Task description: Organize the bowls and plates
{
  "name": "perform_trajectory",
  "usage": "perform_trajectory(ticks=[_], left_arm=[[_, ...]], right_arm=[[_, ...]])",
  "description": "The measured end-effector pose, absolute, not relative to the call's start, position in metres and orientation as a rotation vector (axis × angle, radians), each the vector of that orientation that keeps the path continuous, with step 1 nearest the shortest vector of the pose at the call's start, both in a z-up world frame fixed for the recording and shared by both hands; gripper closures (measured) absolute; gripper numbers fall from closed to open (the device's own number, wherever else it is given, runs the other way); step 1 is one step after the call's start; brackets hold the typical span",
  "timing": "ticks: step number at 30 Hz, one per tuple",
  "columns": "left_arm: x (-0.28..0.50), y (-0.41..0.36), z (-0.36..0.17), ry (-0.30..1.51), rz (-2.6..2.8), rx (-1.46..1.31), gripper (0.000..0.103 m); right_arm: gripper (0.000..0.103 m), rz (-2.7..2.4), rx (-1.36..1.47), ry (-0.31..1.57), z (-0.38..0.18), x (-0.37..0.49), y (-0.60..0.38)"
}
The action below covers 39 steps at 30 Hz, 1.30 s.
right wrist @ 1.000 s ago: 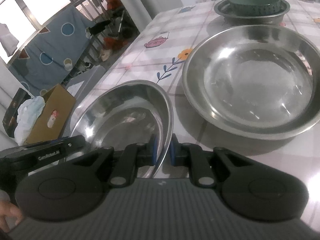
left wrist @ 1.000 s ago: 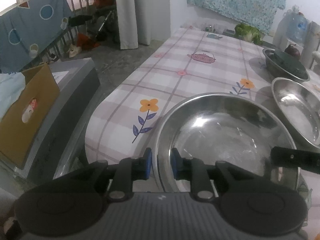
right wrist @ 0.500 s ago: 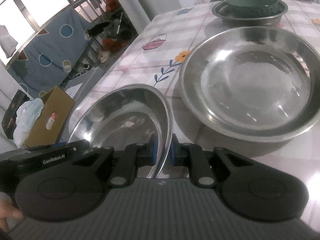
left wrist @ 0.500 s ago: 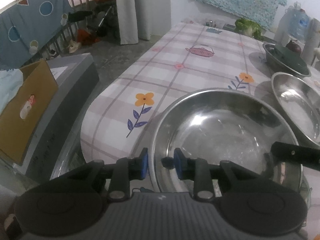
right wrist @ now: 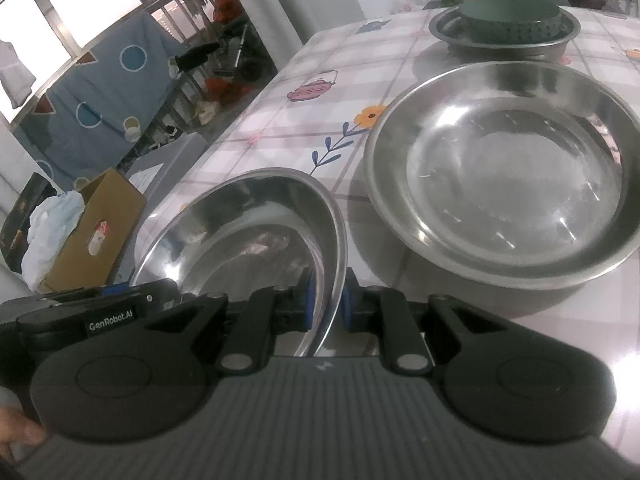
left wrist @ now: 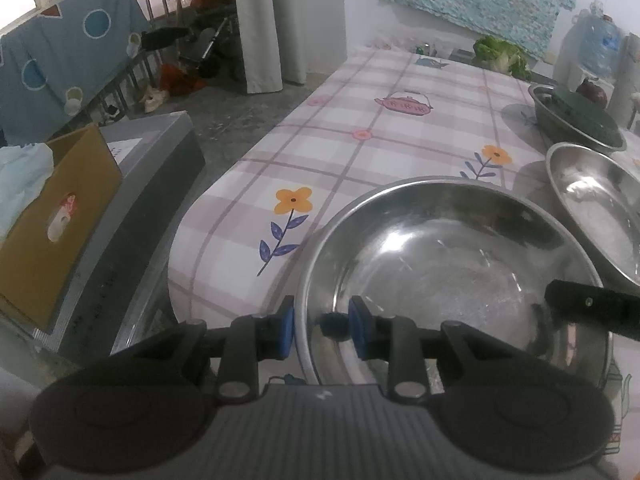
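Left wrist view: the left claw has just been opening, its blue pads spread either side of the steel bowl's near rim without pressing it. The bowl fills the lower right of the frame on the checked tabletop.

Right wrist view: the right claw pinches the same bowl's rim, lower centre; a larger steel bowl sits at right.

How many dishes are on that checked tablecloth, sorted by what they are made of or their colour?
Shiny steel dishes: 3 – the near round steel dish clamped at its rim, the wide round steel dish beside it, and the far steel dish at the back.
Dark green round dishes: 1 – the ribbed green dish sitting inside the far steel one.
Total: 4
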State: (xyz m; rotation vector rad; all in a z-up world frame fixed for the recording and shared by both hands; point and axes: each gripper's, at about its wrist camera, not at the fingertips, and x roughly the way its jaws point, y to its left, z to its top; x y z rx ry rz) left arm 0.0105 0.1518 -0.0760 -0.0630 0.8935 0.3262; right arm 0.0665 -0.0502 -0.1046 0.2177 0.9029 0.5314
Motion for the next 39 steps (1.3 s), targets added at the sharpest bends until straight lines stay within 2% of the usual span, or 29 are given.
perform_trajectory(ticks=[26,30,39], left_arm=[[0.004,0.154,-0.082,0.869,0.297,-0.058,0.074],[0.006,0.153,-0.084,0.866,0.286,-0.036,0.071],[0.01,0.151,-0.082,0.87,0.284,-0.02,0.071]], right_arm=[[0.089,0.515,0.216,0.877,-0.108,0.059,-0.049],[0.089,0.509,0.22,0.871,-0.109,0.058,-0.048],[0.089,0.508,0.238,0.87,-0.109,0.056,-0.051]])
